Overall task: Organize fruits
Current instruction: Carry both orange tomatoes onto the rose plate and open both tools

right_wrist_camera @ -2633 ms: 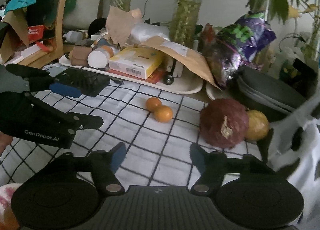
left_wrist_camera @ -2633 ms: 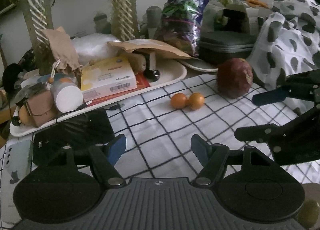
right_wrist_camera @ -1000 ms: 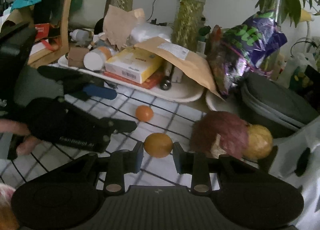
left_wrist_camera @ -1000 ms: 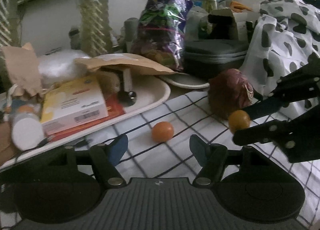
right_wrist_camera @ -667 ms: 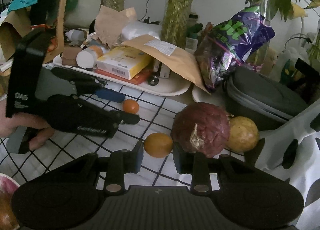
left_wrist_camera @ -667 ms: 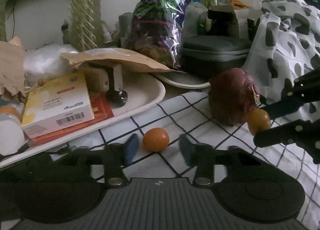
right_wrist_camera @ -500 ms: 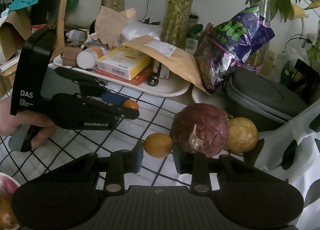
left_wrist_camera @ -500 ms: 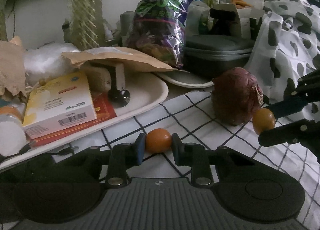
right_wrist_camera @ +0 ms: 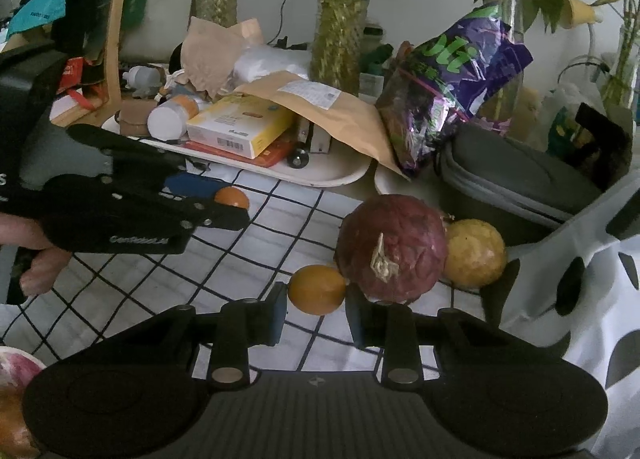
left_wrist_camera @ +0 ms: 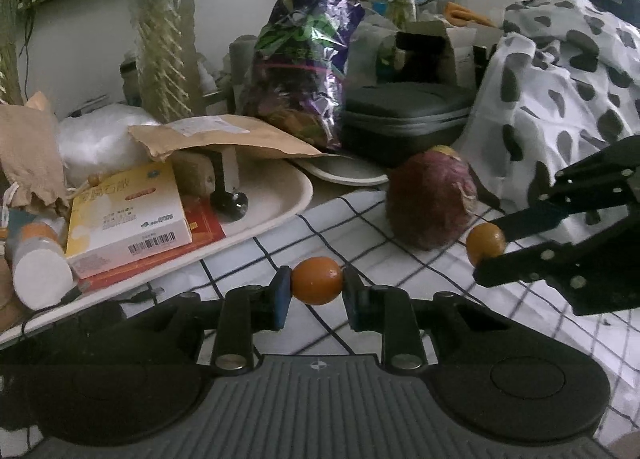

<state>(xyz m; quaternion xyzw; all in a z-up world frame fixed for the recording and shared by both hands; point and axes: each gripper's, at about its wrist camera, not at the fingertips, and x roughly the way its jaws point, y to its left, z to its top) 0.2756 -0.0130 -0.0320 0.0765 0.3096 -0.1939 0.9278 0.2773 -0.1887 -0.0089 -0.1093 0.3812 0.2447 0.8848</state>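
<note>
My left gripper (left_wrist_camera: 316, 285) is shut on a small orange fruit (left_wrist_camera: 317, 280) just above the checked cloth (left_wrist_camera: 400, 299). It also shows at the left of the right wrist view (right_wrist_camera: 224, 205), with the fruit (right_wrist_camera: 232, 197) between its tips. My right gripper (right_wrist_camera: 316, 301) is shut on a second small orange fruit (right_wrist_camera: 317, 289), which also shows in the left wrist view (left_wrist_camera: 485, 243). A large dark red fruit (right_wrist_camera: 392, 247) lies on the cloth right beside it, with a yellow fruit (right_wrist_camera: 476, 255) behind that.
A white tray (left_wrist_camera: 280, 203) of boxes, a bottle and a brown envelope stands at the back left. A purple foil bag (left_wrist_camera: 308, 67), a grey case (left_wrist_camera: 404, 119) and plants stand behind. A spotted cloth (left_wrist_camera: 560, 99) hangs at the right. A reddish fruit (right_wrist_camera: 12, 399) shows at the bottom left.
Both grippers were open with the two orange fruits side by side on the cloth. The right closed on one fruit first, then the left closed on the other. Both are now held.
</note>
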